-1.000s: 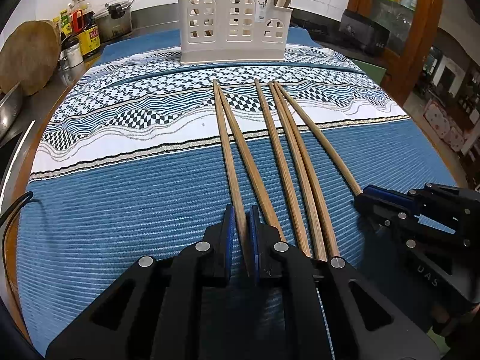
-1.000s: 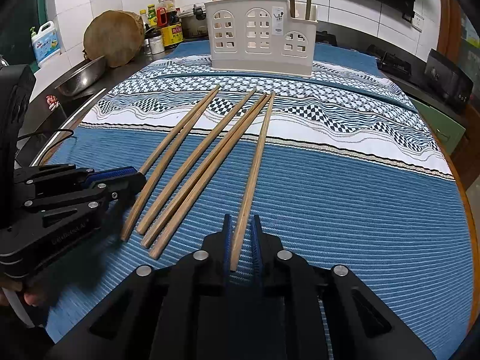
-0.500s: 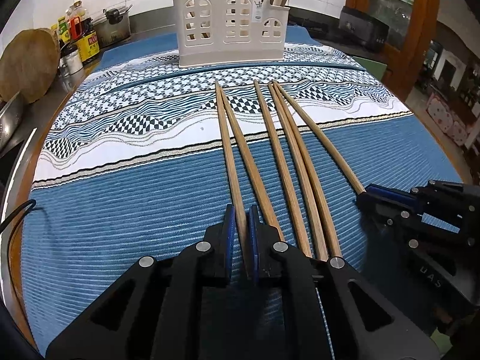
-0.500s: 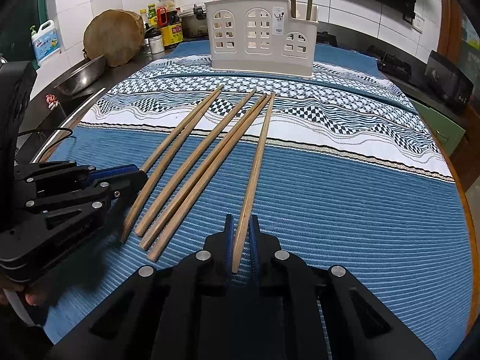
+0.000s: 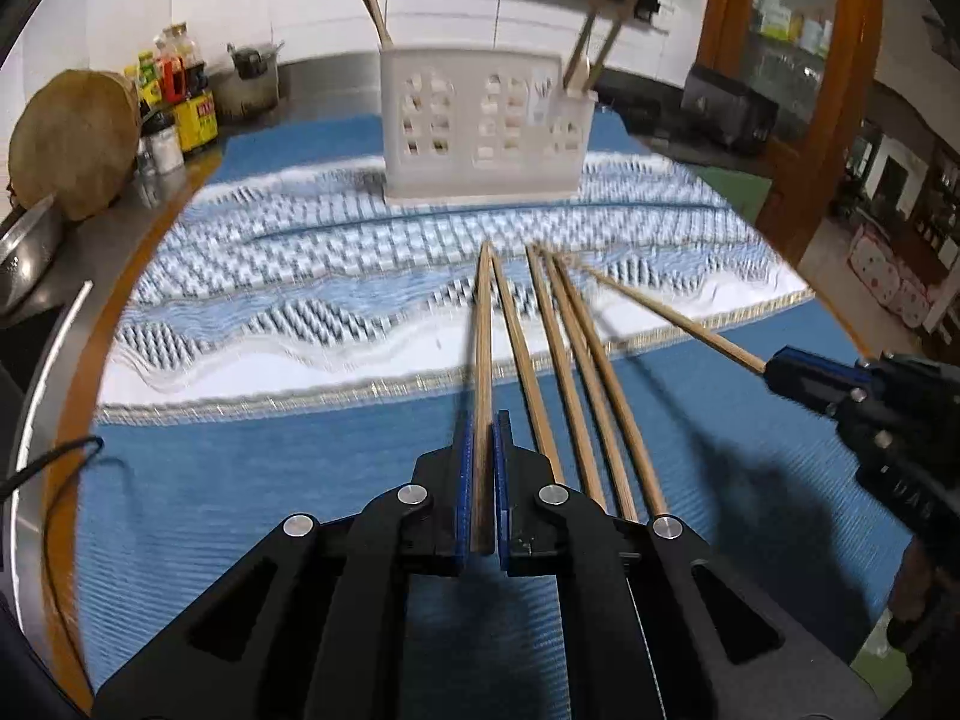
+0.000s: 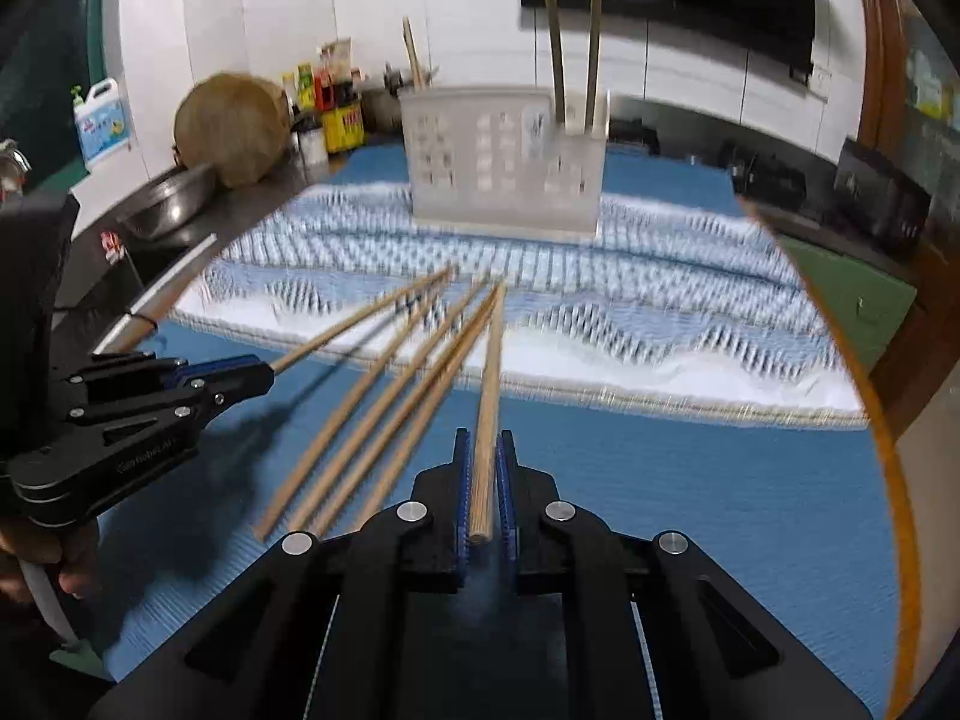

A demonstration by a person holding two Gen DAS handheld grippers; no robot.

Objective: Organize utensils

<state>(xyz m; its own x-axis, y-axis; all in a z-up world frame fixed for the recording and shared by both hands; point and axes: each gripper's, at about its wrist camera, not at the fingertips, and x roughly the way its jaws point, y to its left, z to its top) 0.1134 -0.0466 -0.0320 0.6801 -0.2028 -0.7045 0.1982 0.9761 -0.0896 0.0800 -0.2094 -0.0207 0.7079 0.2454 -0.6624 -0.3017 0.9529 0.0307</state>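
Observation:
Several long wooden chopsticks lie fanned on the blue patterned cloth (image 5: 240, 480). My left gripper (image 5: 482, 420) is shut on the thick end of the leftmost chopstick (image 5: 482, 360) and holds it lifted off the cloth. My right gripper (image 6: 483, 441) is shut on the rightmost chopstick (image 6: 489, 384), also lifted. Each gripper shows in the other view: the right gripper (image 5: 774, 367) and the left gripper (image 6: 264, 373). A white slotted utensil holder (image 5: 486, 132) stands at the far side, with three chopsticks upright in it. It also shows in the right wrist view (image 6: 504, 162).
Three chopsticks (image 5: 576, 384) stay on the cloth between the two held ones. At the far left are a round wooden block (image 5: 72, 144), bottles and jars (image 5: 180, 102), a metal bowl (image 6: 168, 204). A dark appliance (image 5: 729, 114) sits far right.
Both grippers have risen and tilted up, each lifting its chopstick's thick end off the cloth. The views now blur and show more of the wall and holder.

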